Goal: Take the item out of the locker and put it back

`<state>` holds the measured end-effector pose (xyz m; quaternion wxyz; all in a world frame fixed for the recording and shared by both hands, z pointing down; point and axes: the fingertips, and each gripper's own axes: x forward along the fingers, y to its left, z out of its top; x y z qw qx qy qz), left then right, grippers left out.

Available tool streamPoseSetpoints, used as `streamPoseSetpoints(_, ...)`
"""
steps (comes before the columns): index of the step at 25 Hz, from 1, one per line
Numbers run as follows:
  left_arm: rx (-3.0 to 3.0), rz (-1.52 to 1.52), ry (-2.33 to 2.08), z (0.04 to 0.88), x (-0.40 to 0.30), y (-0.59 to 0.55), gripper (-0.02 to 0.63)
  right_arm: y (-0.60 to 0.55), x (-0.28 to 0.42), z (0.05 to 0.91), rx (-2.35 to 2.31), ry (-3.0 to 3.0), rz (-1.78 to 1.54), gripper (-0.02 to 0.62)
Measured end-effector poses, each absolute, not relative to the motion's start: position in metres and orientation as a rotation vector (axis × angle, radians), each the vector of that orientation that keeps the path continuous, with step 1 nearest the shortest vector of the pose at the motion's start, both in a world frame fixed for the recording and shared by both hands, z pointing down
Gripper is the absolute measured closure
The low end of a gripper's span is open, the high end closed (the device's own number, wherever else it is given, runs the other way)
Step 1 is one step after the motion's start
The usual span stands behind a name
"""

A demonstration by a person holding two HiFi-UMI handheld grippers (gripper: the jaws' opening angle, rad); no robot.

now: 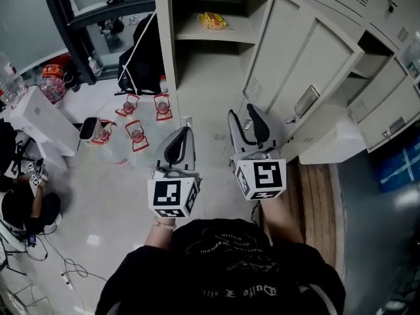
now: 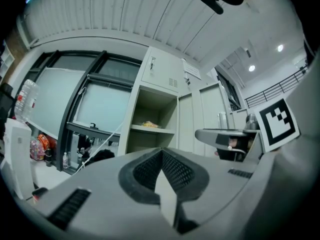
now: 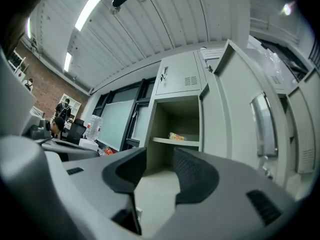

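Two grippers are held side by side in front of an open locker (image 1: 172, 58), neither carrying anything. The left gripper (image 1: 184, 136) has its jaws pressed together, pads meeting at the tips in its own view (image 2: 161, 154). The right gripper (image 1: 243, 113) has its jaws spread, with bare floor and the locker opening showing in the gap (image 3: 160, 159).

At 12 o'clock from the grippers and well apart from both, the yellow packet (image 1: 213, 20) lies flat on the locker's shelf (image 1: 226, 37). Its long axis runs along the shelf, roughly 9 to 3 o'clock in the head view, the 3 o'clock end dipping slightly towards the shelf's front edge. Both gripper views show it as a small yellow patch on the shelf (image 2: 149, 124) (image 3: 176, 136). Its print is too small to read, and which end is the top cannot be told.

The locker door (image 1: 295, 64) swings out at 1 o'clock. The top of the locker is cut off by the frame edge. Several small red-framed objects (image 1: 136, 131) stand on the floor at 10 o'clock, a black bag (image 1: 141, 51) behind them. A seated person (image 1: 23, 205) is partly cut off at 8 o'clock
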<state>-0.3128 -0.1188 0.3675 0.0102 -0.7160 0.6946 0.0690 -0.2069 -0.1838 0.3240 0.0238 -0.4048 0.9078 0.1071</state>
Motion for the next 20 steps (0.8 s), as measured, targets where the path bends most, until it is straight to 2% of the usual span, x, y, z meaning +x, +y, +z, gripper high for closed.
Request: streamPoseSetpoints(20, -2.265, 0.140, 2.251, 0.426, -0.299, -0.101, 0.600, -0.149, -0.179, 0.424, -1.347, 2.906, 0.016, 0.422)
